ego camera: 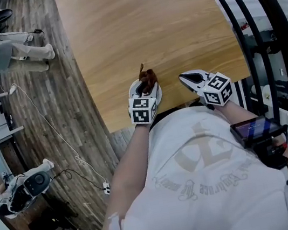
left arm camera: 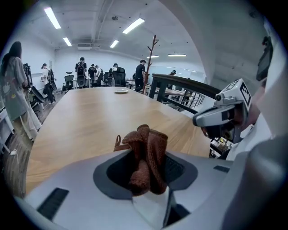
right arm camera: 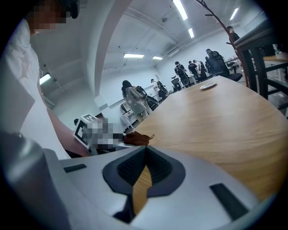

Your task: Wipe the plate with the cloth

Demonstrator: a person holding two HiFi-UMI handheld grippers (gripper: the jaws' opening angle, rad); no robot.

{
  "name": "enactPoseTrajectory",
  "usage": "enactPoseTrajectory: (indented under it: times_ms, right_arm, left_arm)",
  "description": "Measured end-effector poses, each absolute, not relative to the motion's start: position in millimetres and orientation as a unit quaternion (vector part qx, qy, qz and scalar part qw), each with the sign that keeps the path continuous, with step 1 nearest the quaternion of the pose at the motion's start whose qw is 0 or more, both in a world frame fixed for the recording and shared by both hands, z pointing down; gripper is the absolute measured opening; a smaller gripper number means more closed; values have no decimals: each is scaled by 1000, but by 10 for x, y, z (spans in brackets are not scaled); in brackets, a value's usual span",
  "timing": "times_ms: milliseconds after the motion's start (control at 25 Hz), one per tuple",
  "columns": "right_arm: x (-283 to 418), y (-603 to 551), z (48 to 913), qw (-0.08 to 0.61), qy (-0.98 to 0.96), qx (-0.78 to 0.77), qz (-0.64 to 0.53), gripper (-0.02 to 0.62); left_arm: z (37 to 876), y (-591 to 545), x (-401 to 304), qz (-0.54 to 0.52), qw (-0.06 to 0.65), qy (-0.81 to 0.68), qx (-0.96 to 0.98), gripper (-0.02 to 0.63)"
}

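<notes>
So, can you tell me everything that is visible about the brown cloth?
The brown cloth looks like soft terry fabric, bunched into upright folds. A small loop sticks out at its left side in the left gripper view. The tongs of the left gripper are shut on it, with its top poking past them. It sits by the near edge of the wooden table; whether it touches the wood is unclear.
</notes>
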State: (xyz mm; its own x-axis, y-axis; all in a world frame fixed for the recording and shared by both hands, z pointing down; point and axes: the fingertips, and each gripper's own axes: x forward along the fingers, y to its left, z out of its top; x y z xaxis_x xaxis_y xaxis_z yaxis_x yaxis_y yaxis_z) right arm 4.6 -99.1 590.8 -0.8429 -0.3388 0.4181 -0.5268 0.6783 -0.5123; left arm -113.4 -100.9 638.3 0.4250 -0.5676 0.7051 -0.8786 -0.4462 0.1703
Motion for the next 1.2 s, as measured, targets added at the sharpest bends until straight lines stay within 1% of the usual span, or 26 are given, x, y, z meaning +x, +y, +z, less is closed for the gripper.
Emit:
enactPoseTrajectory:
  times_ms: [120,240,440,640,800,960,1200]
  right_arm:
    - [43,-983,5910,146,-905,236,321,12]
    - [58,-993,5922,146,-906,235,320,14]
    - [-63,-993,5871,148,-909,223,319,12]
    - [-245,-1032,5862,149,-916,207,311,14]
    - [-289,-1009,5889,152,-915,207,312,14]
    - [-194,-1015,5929,148,-910,220,318,14]
    - [22,-1037,5946,132,-901,241,336,12]
  left_arm:
    - [6419,-937,-1100,298,262,-446,802,169]
    - [6417,-898,-1217,305,259,-463,791,169]
    - [6261,-814,-1597,306,249,-504,768,169]
    - [6305,-706,-2068,310,255,-541,739,169]
    - [6333,-627,-2298,317,256,-551,729,169]
    - [6366,-642,-2238,325,253,-538,735,169]
    - [6386,-753,-1750,336,248,-495,762,169]
